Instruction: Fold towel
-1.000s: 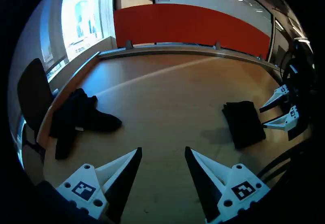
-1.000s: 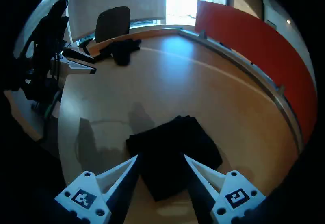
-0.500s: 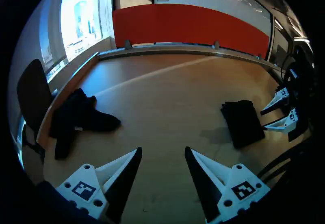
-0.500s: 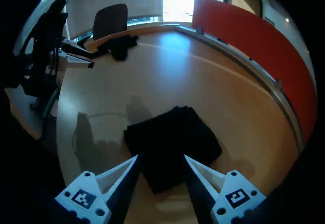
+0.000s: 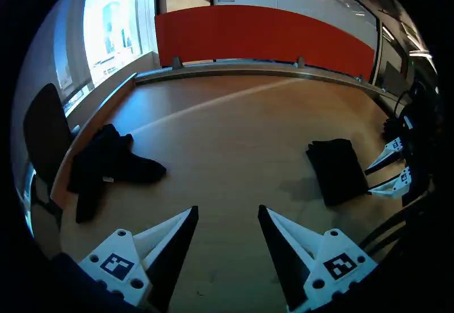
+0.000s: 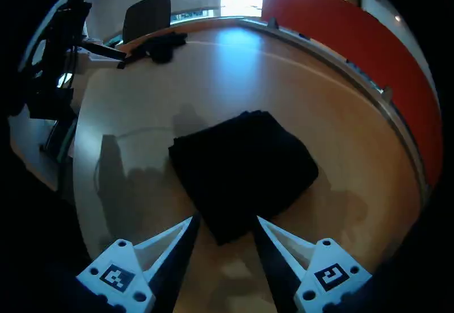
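Right gripper [image 6: 225, 217] spread at the towel's near corner

Its 2 fingers stand wide apart, and the near corner of the folded black cloth towel [image 6: 244, 168] lies between them on the pale wooden table [image 6: 318, 103]. The left gripper's [image 5: 227, 207] 2 fingers gape wide over bare wood.

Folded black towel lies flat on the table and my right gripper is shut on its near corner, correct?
No. The right gripper view shows the right gripper open, fingers spread either side of the near corner, not shut on it. The folded black towel does lie flat on the table.
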Action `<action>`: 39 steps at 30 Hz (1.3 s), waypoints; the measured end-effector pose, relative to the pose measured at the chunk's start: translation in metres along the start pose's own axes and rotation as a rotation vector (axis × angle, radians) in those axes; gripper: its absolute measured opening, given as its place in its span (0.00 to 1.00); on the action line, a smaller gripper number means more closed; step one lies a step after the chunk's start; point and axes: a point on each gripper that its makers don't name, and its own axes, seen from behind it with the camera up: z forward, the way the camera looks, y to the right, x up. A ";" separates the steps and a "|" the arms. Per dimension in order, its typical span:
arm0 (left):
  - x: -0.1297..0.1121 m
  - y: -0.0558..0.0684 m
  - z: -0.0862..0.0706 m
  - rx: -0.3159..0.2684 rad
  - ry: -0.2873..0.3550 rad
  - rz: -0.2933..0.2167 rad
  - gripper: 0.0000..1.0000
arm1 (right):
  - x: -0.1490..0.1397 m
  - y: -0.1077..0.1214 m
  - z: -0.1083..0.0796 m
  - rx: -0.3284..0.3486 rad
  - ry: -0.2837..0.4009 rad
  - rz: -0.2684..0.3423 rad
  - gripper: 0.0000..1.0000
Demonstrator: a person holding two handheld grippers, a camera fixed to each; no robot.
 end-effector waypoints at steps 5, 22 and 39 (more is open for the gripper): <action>0.000 0.001 0.001 -0.002 -0.001 0.001 0.78 | -0.013 0.001 0.003 -0.006 -0.024 0.013 0.68; -0.001 0.002 0.001 -0.006 -0.002 0.002 0.78 | -0.028 0.005 0.007 -0.036 -0.043 0.056 0.32; -0.002 0.003 0.002 -0.011 -0.003 0.003 0.78 | -0.011 0.014 -0.005 -0.064 0.011 0.060 0.05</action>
